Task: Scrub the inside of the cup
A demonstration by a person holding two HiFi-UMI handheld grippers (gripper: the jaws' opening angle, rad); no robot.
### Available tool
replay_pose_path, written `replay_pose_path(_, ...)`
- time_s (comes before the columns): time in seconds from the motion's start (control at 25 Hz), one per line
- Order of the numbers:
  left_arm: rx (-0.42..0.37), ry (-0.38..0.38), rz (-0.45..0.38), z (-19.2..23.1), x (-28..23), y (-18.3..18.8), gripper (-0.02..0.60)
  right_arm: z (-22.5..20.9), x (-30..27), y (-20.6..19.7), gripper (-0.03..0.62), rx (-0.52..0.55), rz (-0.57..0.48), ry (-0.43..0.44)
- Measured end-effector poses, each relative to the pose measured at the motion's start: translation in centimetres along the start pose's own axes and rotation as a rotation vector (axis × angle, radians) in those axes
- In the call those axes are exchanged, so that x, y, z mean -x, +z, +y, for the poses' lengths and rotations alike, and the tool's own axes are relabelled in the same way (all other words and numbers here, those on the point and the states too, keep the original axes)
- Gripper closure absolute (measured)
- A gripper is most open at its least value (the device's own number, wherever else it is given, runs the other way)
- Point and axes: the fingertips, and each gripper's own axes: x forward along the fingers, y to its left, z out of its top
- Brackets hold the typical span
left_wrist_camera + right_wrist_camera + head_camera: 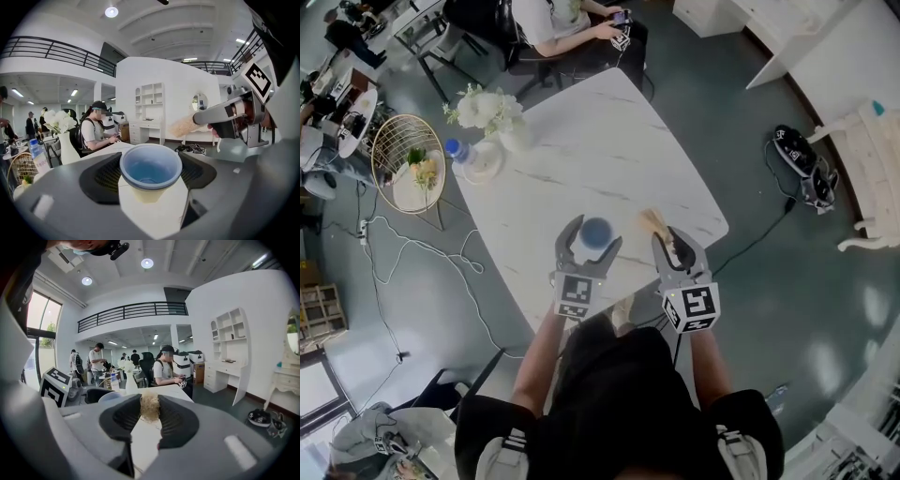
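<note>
Left gripper point(592, 239) grips pale-yellow cup point(150, 169), blue inside; right gripper point(677, 246) pinches tan fibre scrubber point(150, 408); both over near edge of white marble table point(591, 141).

I see a white table point(609, 159) in the middle. White flowers point(487, 108) and a water bottle point(457, 152) are at its upper left corner. A round wire basket point(384, 150) stands farther left. A person point(567, 23) sits at the top.

Head view looks steeply down; 2 gripper views skim the table point(591, 141).
</note>
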Motion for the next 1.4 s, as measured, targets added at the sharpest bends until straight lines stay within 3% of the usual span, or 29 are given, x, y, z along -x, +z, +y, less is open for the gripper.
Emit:
replay_pose_path(0.76, -0.009, -0.094, 0.056, 1.3, -9.6, -5.7, 0.195, -4.8, -6.9, -5.7, 0.487, -0.089, 0.114, -0.047)
replay_pose_path(1.4, 0.045, -0.127, 0.099, 2.0, -13.8, -9.8, 0.195, -6.8, -9.5, -9.1, 0.487, -0.145, 0.175, -0.077)
